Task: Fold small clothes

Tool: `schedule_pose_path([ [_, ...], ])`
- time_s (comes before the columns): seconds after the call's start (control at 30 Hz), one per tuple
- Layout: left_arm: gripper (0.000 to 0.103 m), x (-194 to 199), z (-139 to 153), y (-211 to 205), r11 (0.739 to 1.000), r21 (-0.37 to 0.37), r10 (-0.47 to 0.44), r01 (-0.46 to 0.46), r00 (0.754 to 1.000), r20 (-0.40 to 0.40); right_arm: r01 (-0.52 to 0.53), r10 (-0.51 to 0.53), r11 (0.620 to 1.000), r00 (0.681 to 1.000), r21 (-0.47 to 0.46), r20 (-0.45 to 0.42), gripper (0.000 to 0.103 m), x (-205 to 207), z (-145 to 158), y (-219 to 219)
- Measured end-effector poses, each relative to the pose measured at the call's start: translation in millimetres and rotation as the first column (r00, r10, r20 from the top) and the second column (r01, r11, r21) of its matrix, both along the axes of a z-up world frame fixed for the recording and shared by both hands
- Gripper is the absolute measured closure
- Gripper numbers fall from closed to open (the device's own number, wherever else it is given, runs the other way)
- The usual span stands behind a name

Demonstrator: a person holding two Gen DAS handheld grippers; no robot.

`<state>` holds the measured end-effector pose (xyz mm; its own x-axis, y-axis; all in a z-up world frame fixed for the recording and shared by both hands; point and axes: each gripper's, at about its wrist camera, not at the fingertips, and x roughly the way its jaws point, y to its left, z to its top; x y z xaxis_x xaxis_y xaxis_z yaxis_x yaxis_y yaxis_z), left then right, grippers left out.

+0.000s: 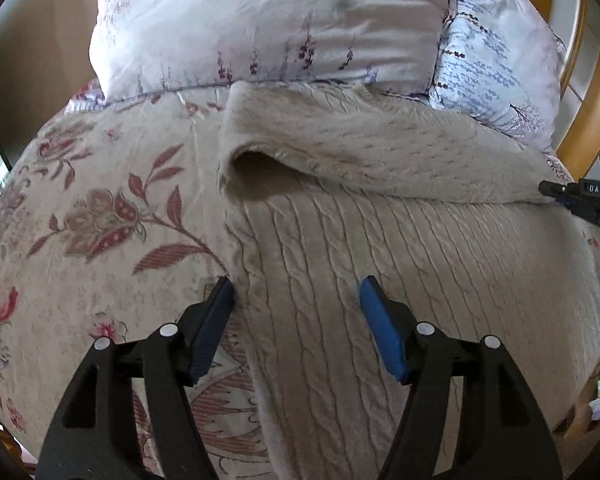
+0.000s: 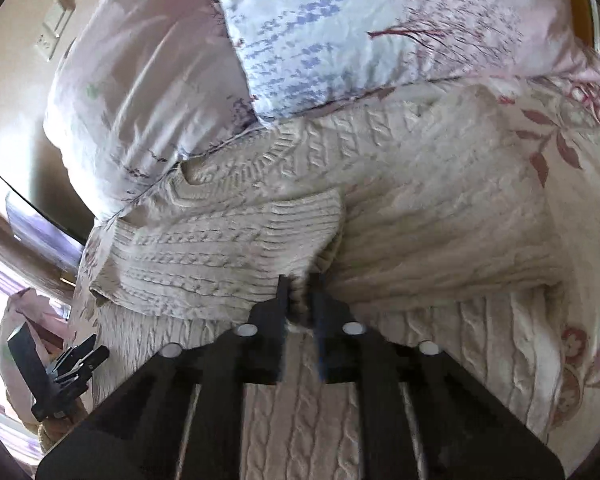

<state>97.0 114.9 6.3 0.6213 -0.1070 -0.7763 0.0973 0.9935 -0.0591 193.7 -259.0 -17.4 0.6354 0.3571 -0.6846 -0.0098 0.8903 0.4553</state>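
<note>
A beige cable-knit sweater lies on a floral bedspread, with its upper part folded down across the body and a sleeve cuff gaping open at the left. My left gripper is open, its blue pads straddling the sweater's left edge just above the fabric. My right gripper is shut on the sweater's folded edge, a bunch of knit pinched between the fingers. The sweater fills the right wrist view. The right gripper also shows at the far right of the left wrist view.
Two floral pillows lie against the sweater's far edge. A wooden bed frame curves along the right. In the right wrist view a wall with a light switch is at the upper left, and the left gripper is at the lower left.
</note>
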Motion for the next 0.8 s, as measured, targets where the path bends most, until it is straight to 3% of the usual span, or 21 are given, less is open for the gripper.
schedule_pose_path([
  [0.1, 0.038, -2.5, -0.5, -1.7, 1.0, 0.003, 0.001, -0.001, 1.0, 0.009, 0.046, -0.034, 0.994, 0.991, -0.097, 0.129, 0.094, -3.7, 26.4, 5.6],
  [0.23, 0.038, -2.4, -1.3, -0.4, 1.0, -0.012, 0.002, -0.001, 1.0, 0.015, 0.169, -0.114, 0.969, 0.953, -0.18, 0.28, 0.094, -12.8, 55.4, 2.1],
  [0.3, 0.038, -3.5, -1.8, -0.7, 1.0, -0.01, 0.001, -0.001, 1.0, 0.02, 0.222, -0.163, 0.943, 0.957, -0.246, 0.24, 0.094, -7.0, 44.6, -3.7],
  [0.33, 0.038, -3.5, -1.9, -0.8, 1.0, -0.009, 0.001, -0.001, 1.0, 0.021, 0.223, -0.189, 0.94, 0.971, -0.259, 0.148, 0.094, 2.9, 26.5, -10.9],
  [0.4, 0.038, -4.3, -1.8, 0.1, 1.0, -0.014, 0.001, 0.0, 1.0, 0.023, 0.205, -0.204, 0.951, 0.979, -0.234, 0.028, 0.093, 11.4, 1.4, -20.7],
  [0.47, 0.038, -5.8, -1.0, 2.6, 0.999, -0.037, 0.001, -0.001, 1.0, 0.02, 0.229, -0.223, 0.953, 0.974, -0.2, 0.049, 0.092, 1.7, 1.2, -28.1],
  [0.5, 0.038, -7.0, -0.4, 4.4, 0.999, -0.053, 0.0, 0.001, 1.0, 0.019, 0.235, -0.23, 0.954, 0.972, -0.184, 0.047, 0.084, -4.0, 5.2, -31.2],
  [0.6, 0.038, -14.3, 1.3, 13.4, 0.991, -0.133, -0.012, 0.014, 1.0, 0.018, 0.223, -0.218, 0.973, 0.973, -0.057, 0.077, 0.045, -34.2, 18.4, -47.6],
  [0.8, 0.044, -33.6, 0.5, 29.3, 0.961, -0.275, -0.037, 0.041, 0.999, 0.02, 0.177, -0.181, 0.982, 0.981, 0.062, 0.068, 0.043, -97.5, 12.3, -78.4],
])
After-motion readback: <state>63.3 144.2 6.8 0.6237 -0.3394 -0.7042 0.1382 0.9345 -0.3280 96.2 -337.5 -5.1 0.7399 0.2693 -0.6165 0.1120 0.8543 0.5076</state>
